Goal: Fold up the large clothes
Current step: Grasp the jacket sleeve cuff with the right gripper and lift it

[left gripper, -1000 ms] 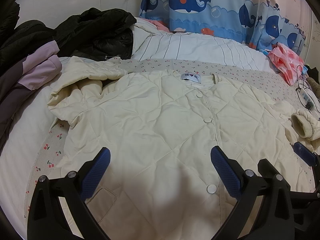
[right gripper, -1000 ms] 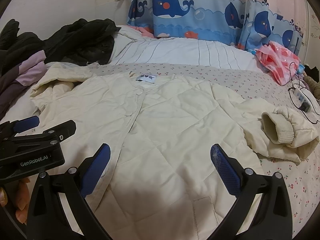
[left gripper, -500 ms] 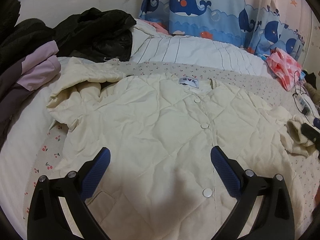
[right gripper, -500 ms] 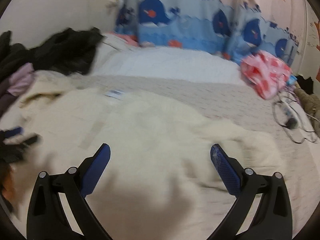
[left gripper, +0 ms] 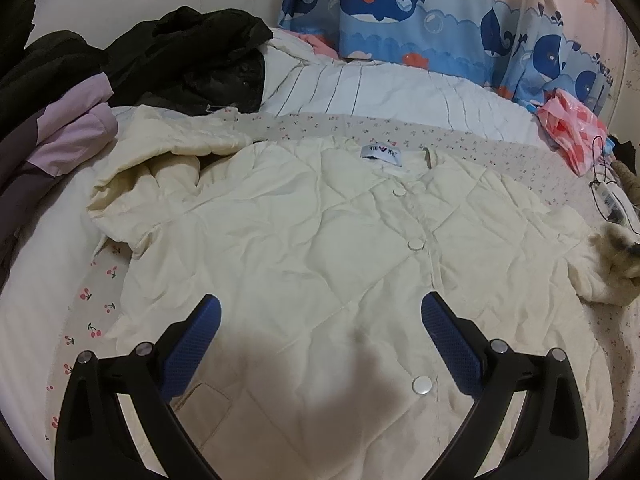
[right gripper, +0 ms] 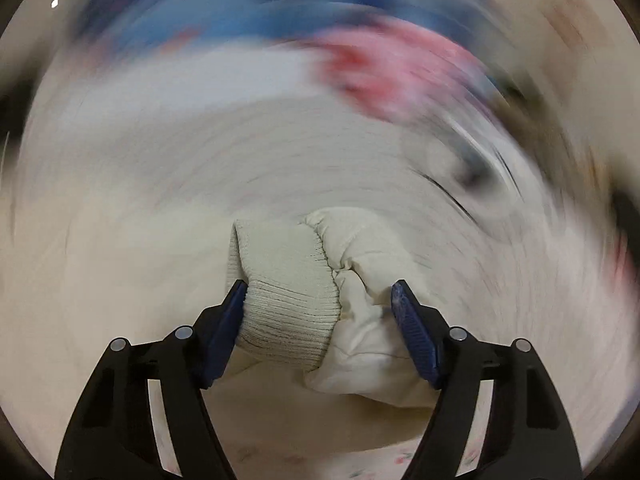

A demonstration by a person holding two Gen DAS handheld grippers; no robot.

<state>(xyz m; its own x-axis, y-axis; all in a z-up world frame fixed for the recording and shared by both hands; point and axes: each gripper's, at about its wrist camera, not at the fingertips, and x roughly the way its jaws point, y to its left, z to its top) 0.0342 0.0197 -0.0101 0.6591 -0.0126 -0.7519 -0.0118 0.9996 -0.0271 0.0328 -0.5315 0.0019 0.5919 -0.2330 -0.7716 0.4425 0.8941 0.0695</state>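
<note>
Between the right claw's (right gripper: 320, 300) spread pads sits the cream jacket's (left gripper: 320, 260) ribbed cuff (right gripper: 286, 300), not yet pinched; the left claw (left gripper: 320, 320) hangs wide apart, holding nothing, above the jacket on the bed (left gripper: 40, 320).

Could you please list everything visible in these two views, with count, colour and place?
quilted jacket: one, cream, spread buttoned across the bed
ribbed cuff: one, cream, between the right tool's fingers
bedsheet: one, pale with cherry print, under the jacket
dark jackets: a heap, black, far left
purple garment: one, lilac, left edge
striped quilt: one, white, behind
whale curtain: one, blue, back wall
plastic bag: one, pink, far right
left tool: open, above the hem
right tool: open around the cuff, not yet clamped
</note>
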